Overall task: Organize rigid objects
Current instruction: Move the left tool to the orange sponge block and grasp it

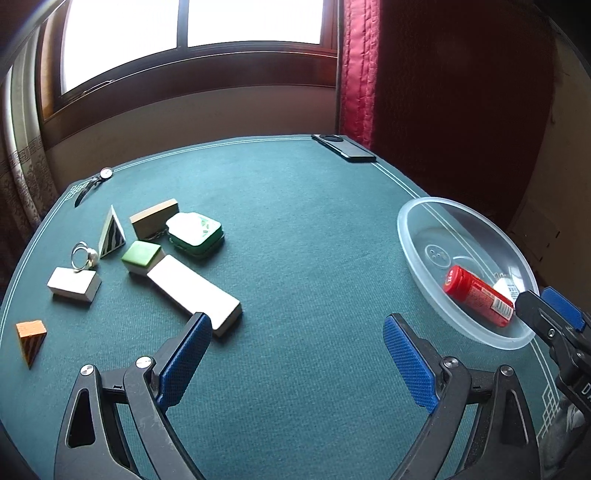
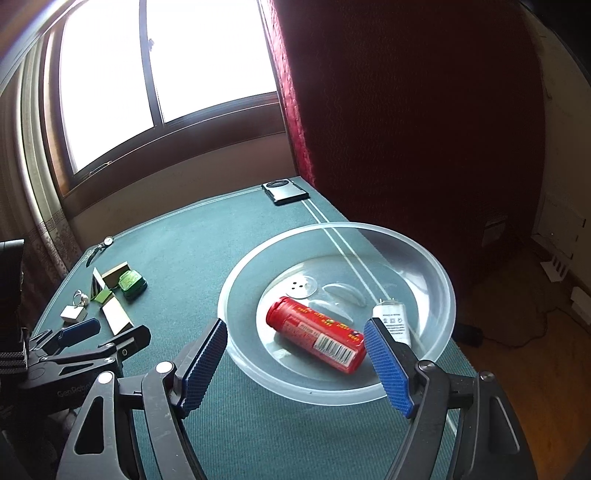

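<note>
From the left wrist view, a green felt worktop [image 1: 295,229] with thin white border lines stands under a bright window [image 1: 192,33], a red curtain [image 1: 356,70] hanging to the right. The left claw [image 1: 297,354] hangs above bare felt, its blue pads wide apart with nothing between them. Far left lie wooden blocks, among them a long white block [image 1: 194,291], a green-topped block [image 1: 142,256] and a green tin [image 1: 195,234]. A wristwatch [image 1: 92,181] and a dark phone [image 1: 345,147] sit near the far edge. On the right a clear plastic bowl [image 1: 417,236] holds a red bottle [image 1: 478,295] lying on its side.

From the right wrist view, the right claw [image 2: 295,365] hovers at the near rim of the bowl [image 2: 332,397], its pads apart and empty. The red bottle [image 2: 314,334] shows a barcode and yellow lettering too small to read, and a small white item [image 2: 393,321] lies beside it. The left claw [image 2: 107,334] bears a partly legible "GenRobo" marking.
</note>
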A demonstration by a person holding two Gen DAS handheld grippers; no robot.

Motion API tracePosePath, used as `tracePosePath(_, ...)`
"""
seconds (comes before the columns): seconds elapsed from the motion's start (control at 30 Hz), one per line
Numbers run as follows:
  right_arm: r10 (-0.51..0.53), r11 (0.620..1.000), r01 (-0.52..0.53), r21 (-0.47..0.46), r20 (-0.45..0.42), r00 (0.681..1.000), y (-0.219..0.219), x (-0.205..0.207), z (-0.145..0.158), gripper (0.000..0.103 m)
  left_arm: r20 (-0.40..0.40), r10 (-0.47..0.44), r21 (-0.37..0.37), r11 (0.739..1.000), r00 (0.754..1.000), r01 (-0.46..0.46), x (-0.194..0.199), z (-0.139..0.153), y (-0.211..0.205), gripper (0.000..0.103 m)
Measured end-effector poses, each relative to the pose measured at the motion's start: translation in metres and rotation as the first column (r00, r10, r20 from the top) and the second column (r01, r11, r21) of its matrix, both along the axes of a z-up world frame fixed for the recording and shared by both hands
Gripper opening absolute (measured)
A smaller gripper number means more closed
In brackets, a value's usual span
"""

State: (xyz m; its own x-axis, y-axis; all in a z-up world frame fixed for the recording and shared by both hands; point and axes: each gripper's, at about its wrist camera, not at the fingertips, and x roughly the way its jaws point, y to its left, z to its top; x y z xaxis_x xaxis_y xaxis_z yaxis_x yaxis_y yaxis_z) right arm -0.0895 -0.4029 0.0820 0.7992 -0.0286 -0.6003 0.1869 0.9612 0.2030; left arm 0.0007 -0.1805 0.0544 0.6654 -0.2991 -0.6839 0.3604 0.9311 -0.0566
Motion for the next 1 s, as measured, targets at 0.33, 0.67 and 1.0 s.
tracePosePath(0.33,0.075,0.997,-0.075,-0.007,-0.018,0.997,0.038,0.008,0.001,0.08,-0.029,0.153,-0.015,0.988,0.988,-0.154,0.013,-0.004,0.068,0.095)
tracePosePath(0.67,0.19,0.982,-0.19,-0.007,-0.064,0.98,0.083,0.018,-0.005,0.08,-0.031,0.298,-0.011,0.954,0.954,-0.298,0.015,-0.009,0.142,0.095)
tracePosePath(1.0,0.27,0.962,-0.272,0.0,-0.117,0.956,0.117,0.023,-0.013,0.08,-0.018,0.439,0.042,0.898,0.899,-0.438,0.013,-0.017,0.221,0.095)
